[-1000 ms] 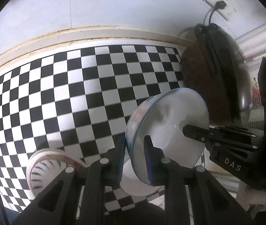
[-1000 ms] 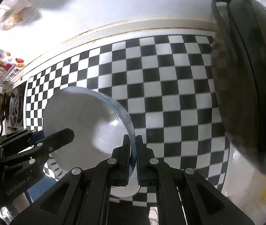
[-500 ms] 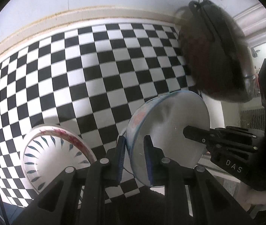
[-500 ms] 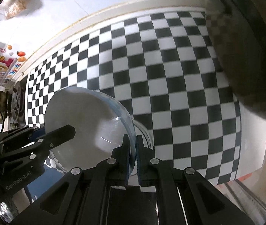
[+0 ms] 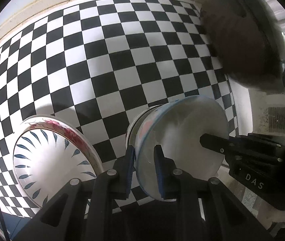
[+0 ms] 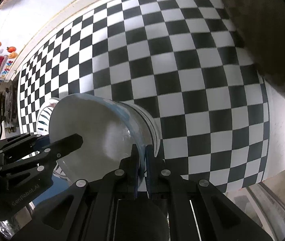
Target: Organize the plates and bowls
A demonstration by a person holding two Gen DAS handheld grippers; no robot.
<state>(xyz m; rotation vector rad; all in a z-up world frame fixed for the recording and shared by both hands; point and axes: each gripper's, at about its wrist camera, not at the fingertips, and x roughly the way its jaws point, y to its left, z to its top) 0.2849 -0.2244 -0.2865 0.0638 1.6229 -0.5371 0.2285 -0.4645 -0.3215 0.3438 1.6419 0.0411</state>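
Over the checkered cloth [image 5: 122,64], my left gripper [image 5: 143,160] and right gripper [image 6: 141,156] both pinch the white bowl's [image 5: 182,140] rim, so I should lower it slowly and flat onto the bowl underneath [image 6: 152,126].

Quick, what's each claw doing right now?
Left claw: closed on the white bowl's rim.
Right claw: closed on the same bowl's opposite rim.
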